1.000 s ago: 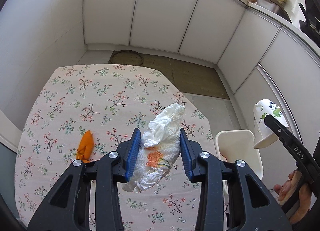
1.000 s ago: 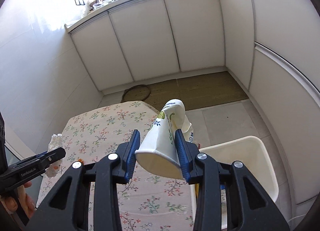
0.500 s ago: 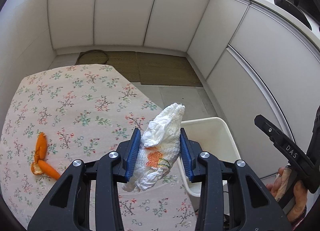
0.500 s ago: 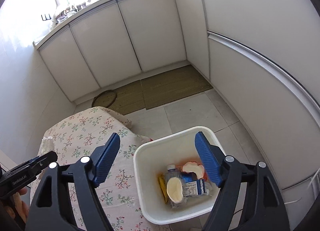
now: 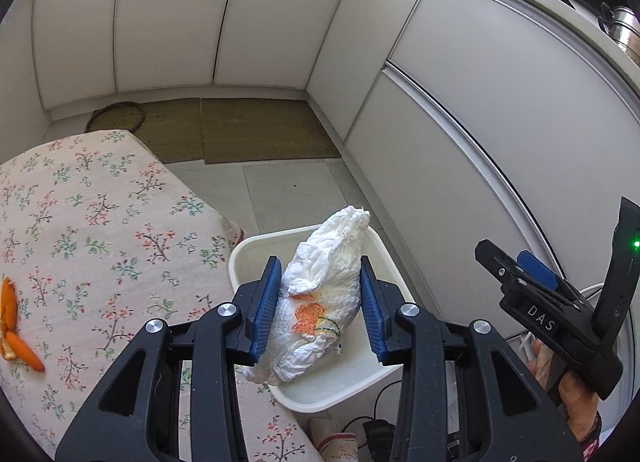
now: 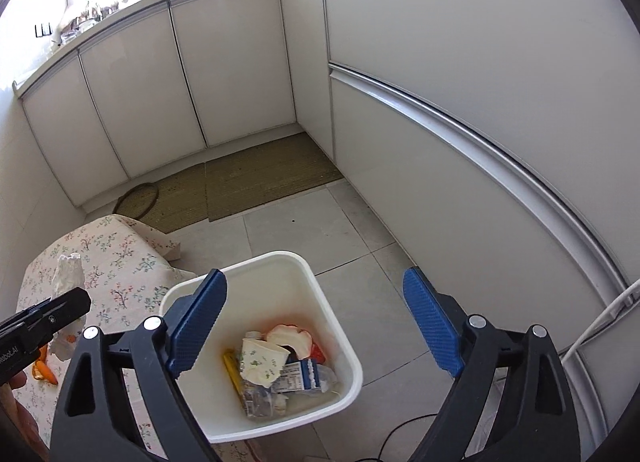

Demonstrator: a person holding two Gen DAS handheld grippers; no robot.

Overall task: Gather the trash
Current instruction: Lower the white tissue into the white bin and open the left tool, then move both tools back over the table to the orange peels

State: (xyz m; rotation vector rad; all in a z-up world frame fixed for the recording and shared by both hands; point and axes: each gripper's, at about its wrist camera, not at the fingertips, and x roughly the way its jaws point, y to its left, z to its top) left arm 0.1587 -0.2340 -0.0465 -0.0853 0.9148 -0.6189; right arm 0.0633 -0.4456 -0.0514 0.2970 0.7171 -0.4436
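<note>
My left gripper [image 5: 320, 304] is shut on a crumpled white tissue [image 5: 322, 294] with an orange stain, held above the near rim of the white bin [image 5: 248, 250]. My right gripper [image 6: 316, 324] hangs over the same bin [image 6: 340, 326], its jaws opening wide with nothing between them. A paper cup [image 6: 262, 360] with a green print lies inside the bin on a plastic bottle [image 6: 260, 398] and other trash. Orange peel [image 5: 16, 332] lies on the floral tablecloth [image 5: 92, 229]. The left gripper with the tissue [image 6: 68, 274] also shows at the left edge of the right wrist view.
The bin stands on the tiled floor beside the table's right edge. White cabinets [image 5: 460, 109] close in the right side and the back. Woven mats [image 6: 264, 177] lie on the floor behind. Dark cables [image 5: 376, 418] and a white cable [image 6: 600, 322] run near the bin.
The right gripper swung over the bin, opened and let go of the paper cup, which now lies inside. The left gripper carried the tissue rightward from over the table to the bin.
</note>
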